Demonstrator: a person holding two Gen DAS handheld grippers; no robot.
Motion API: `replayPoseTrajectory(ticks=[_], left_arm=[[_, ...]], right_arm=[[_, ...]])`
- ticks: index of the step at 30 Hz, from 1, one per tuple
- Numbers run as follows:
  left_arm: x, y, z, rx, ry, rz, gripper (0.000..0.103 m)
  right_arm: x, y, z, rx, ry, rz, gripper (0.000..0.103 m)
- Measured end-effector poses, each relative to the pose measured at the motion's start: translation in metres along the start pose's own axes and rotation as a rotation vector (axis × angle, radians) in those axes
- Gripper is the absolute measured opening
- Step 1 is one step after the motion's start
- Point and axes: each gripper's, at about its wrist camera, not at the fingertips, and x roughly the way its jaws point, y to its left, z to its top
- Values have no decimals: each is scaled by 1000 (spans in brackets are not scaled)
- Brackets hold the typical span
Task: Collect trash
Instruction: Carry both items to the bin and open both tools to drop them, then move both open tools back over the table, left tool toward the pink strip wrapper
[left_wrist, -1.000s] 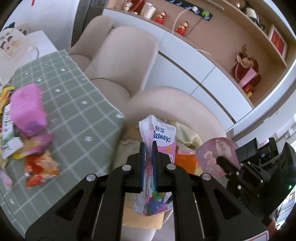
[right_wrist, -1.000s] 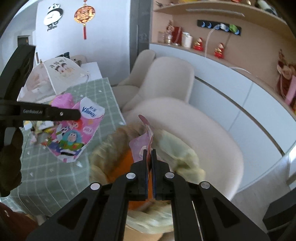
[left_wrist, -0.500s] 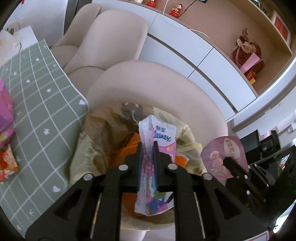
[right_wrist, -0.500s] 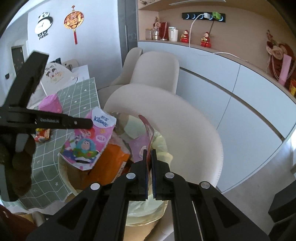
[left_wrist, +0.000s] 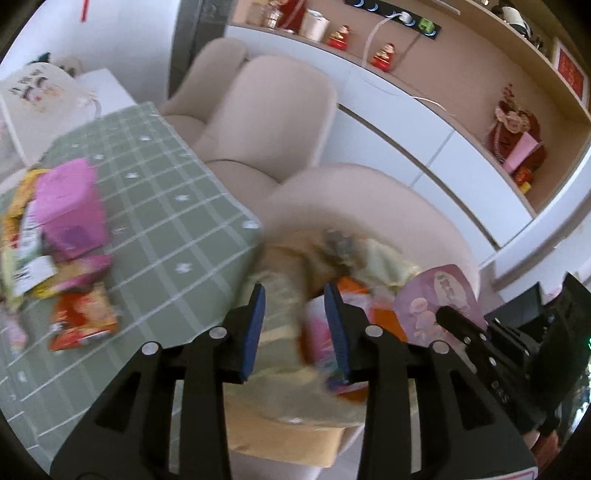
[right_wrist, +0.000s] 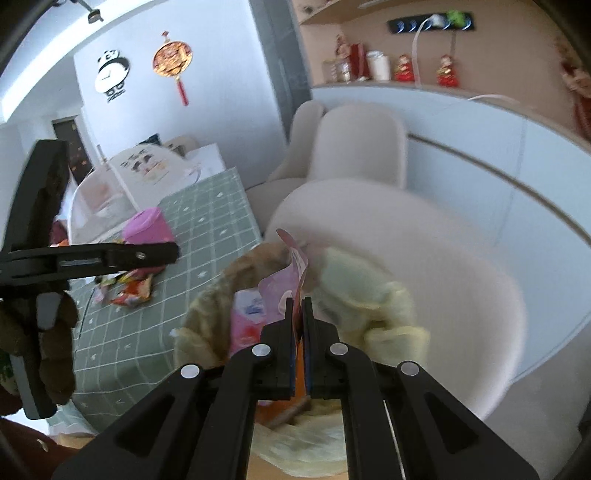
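Over one lined bin (left_wrist: 295, 417), the left hand-held gripper (left_wrist: 297, 325) gapes empty while the right hand-held gripper (right_wrist: 300, 325) pinches one pink wrapper (right_wrist: 291, 273).

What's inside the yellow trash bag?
Inside the yellow trash bag lie a pink tissue wrapper and something orange. Anything deeper is hidden underneath.
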Motion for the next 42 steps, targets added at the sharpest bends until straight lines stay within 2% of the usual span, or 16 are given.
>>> replayPoseTrajectory(ticks=[5, 11, 14, 15, 16, 21, 26, 32, 36, 39, 42], left_arm=[[-23, 43, -20, -57, -15, 73, 32], [-39, 96, -45, -149, -11, 147, 32], [-43, 121, -54, -189, -2, 164, 33], [-43, 127, -56, -198, -1, 167, 34], [-45, 137, -59, -211, 0, 172, 34], [-53, 170, -67, -229, -13, 201, 34], [-70, 207, -70, -232, -40, 234, 34], [-93, 262, -71, -265, -84, 261, 35], [-107, 298, -73, -320, -104, 257, 36], [-112, 320, -73, -328, -102, 255, 37], [-109, 336, -74, -319, -85, 222, 37]], right_arm=[[33, 15, -10, -21, 81, 25, 5], [45, 27, -11, -57, 112, 8, 8], [43, 35, -10, -73, 95, -40, 24], [40, 34, -9, -71, 93, -45, 37], [38, 35, -8, -62, 85, -54, 40], [25, 41, -2, -41, 51, -87, 40], [15, 69, 12, -61, 6, -83, 40], [20, 129, 29, -119, -48, -12, 40], [31, 163, 35, -142, -82, 37, 53], [45, 187, 38, -149, -51, 61, 53], [58, 208, 36, -172, 5, 58, 53]])
